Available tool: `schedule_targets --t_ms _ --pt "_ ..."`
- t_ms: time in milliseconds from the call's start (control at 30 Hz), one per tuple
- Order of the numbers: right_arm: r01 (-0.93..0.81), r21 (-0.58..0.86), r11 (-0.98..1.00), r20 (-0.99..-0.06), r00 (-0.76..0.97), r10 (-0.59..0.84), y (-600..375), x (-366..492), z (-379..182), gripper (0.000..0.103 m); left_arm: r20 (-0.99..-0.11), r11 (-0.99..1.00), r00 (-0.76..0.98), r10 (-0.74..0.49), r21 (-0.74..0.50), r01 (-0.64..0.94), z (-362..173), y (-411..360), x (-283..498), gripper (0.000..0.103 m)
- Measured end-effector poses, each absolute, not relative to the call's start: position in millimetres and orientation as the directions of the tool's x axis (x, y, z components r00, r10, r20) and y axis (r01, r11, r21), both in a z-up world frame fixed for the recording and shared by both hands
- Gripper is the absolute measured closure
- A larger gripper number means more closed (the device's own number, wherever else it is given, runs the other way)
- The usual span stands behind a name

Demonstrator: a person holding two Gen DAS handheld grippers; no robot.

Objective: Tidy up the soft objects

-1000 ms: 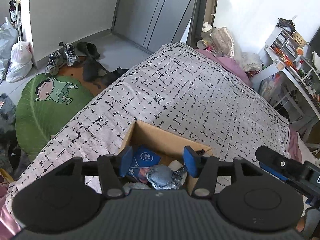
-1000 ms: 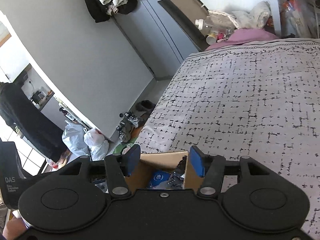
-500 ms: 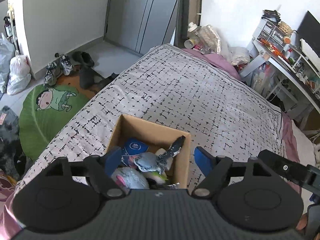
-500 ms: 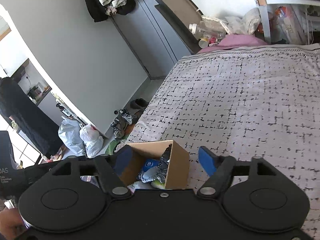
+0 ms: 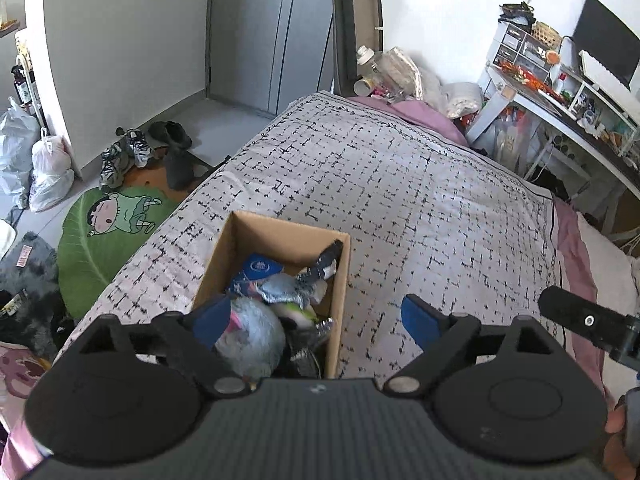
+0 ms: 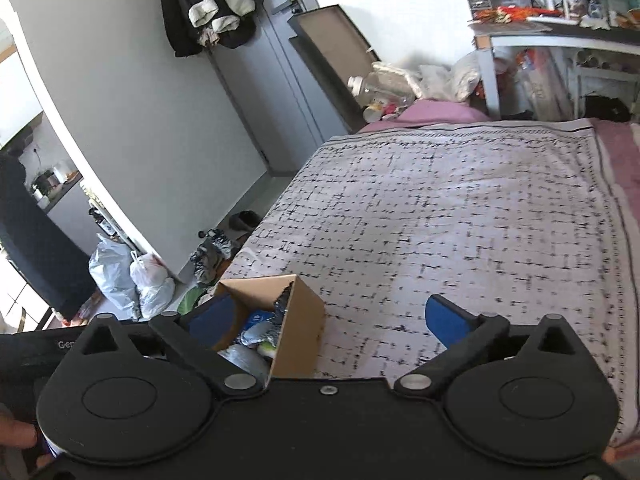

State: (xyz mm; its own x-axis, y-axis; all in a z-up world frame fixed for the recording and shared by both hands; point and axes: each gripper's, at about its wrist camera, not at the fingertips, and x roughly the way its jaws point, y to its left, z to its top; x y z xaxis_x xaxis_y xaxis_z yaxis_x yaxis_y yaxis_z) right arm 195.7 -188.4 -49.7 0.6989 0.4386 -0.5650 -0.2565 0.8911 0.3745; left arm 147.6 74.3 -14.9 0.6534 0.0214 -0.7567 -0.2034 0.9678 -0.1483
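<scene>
A cardboard box is set on the bed near its edge, with the soft toys packed inside. The fingers of the left gripper and of the right gripper are spread wide and nothing is held. The step is judged nearly done; any piece standing above the rim is best pressed down gently, and the light box steadied.

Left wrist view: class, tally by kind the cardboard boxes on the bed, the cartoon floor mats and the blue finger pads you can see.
Cardboard box: 1
Cartoon floor mat: 1
Blue finger pads: 2
Total: 4
</scene>
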Motion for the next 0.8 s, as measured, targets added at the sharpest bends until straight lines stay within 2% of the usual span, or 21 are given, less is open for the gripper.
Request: schedule_targets --t_ms 433,800 --pt "-0.215 0.333 0.918 -0.585 0.716 0.380 -227 160 -52 0.000 -0.740 0.971 0.671 0.051 -0.121 -0.207 -6 42 107 0.001" --pt "-0.211 0.280 0.937 -0.595 0.727 0.341 -247 135 -48 0.000 -0.730 0.979 0.682 0.045 -0.103 -0.176 0 19 74 0.001"
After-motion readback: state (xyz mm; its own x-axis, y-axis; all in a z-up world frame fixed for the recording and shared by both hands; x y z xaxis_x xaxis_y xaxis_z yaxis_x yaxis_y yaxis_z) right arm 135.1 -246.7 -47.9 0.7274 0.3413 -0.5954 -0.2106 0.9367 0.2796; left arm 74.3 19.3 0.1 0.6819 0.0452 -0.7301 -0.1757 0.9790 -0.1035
